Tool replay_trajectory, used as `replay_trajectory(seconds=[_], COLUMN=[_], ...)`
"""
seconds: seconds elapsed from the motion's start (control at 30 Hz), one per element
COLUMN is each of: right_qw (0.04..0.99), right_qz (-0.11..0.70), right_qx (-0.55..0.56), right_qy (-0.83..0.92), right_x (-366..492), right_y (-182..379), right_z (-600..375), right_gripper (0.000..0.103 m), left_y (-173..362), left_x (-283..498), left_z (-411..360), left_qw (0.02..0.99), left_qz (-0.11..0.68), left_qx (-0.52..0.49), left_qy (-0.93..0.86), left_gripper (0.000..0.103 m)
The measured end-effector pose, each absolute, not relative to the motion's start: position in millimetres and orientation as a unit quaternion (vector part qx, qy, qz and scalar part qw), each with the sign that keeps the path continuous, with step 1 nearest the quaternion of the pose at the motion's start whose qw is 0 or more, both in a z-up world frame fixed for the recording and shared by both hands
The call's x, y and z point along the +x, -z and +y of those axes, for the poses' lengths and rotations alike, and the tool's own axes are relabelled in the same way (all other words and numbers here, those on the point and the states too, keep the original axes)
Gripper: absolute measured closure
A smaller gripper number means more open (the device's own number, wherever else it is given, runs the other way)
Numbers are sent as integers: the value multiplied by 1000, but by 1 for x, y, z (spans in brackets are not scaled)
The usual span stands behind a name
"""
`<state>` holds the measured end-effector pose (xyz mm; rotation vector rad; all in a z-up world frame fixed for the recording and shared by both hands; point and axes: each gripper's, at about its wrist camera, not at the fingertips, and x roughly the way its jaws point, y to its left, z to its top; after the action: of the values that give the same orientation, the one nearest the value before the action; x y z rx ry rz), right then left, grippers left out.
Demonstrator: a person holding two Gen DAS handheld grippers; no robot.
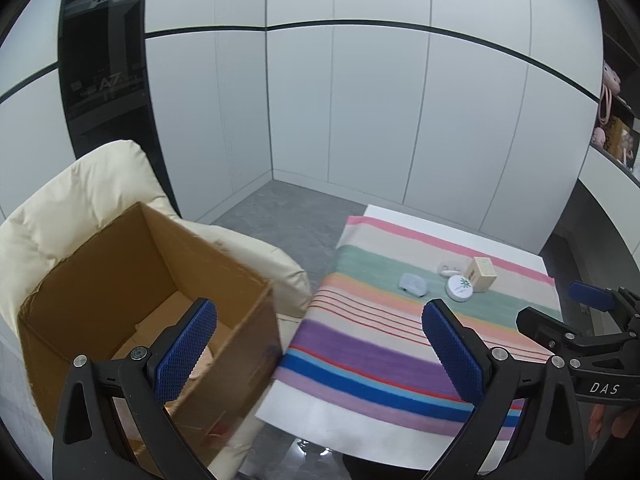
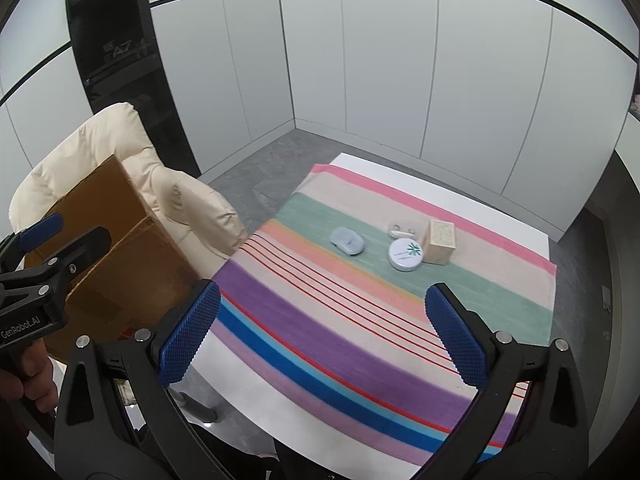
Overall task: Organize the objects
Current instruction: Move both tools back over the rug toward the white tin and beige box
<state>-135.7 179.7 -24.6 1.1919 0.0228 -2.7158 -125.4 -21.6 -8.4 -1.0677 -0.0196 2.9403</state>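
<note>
Four small objects lie on a striped cloth [image 2: 360, 312] on a white table: a pale blue mouse-like case [image 2: 347, 241] [image 1: 413, 283], a round white tin with a green mark [image 2: 406, 254] [image 1: 460, 287], a small wooden box [image 2: 441, 241] [image 1: 482, 274] and a clear small case [image 2: 405, 227] [image 1: 449, 268]. An open cardboard box [image 1: 132, 304] [image 2: 116, 248] stands on a cream chair to the left. My left gripper [image 1: 320, 354] is open and empty over the box's right edge. My right gripper [image 2: 324, 334] is open and empty above the cloth's near part.
The cream padded chair [image 1: 80, 192] [image 2: 168, 188] stands left of the table. White wall panels close the back. A grey floor strip [image 1: 288, 216] lies between the chair and the table. Shelves with pink items [image 1: 612, 120] are at the far right.
</note>
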Motion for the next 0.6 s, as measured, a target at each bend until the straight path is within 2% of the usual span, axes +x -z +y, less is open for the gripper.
replay_trajectory(seconds=[0.6], right_qw=[37], right_qz=[-4], right_qx=[414], right_qy=[910], right_x=[-127], right_y=[33], right_z=[241], right_gripper=[0], left_y=[16], left_x=[-140], left_z=[42], left_qw=[48], left_qz=[9], left_qx=[-354], left_qy=[-934], left_gripper=[0])
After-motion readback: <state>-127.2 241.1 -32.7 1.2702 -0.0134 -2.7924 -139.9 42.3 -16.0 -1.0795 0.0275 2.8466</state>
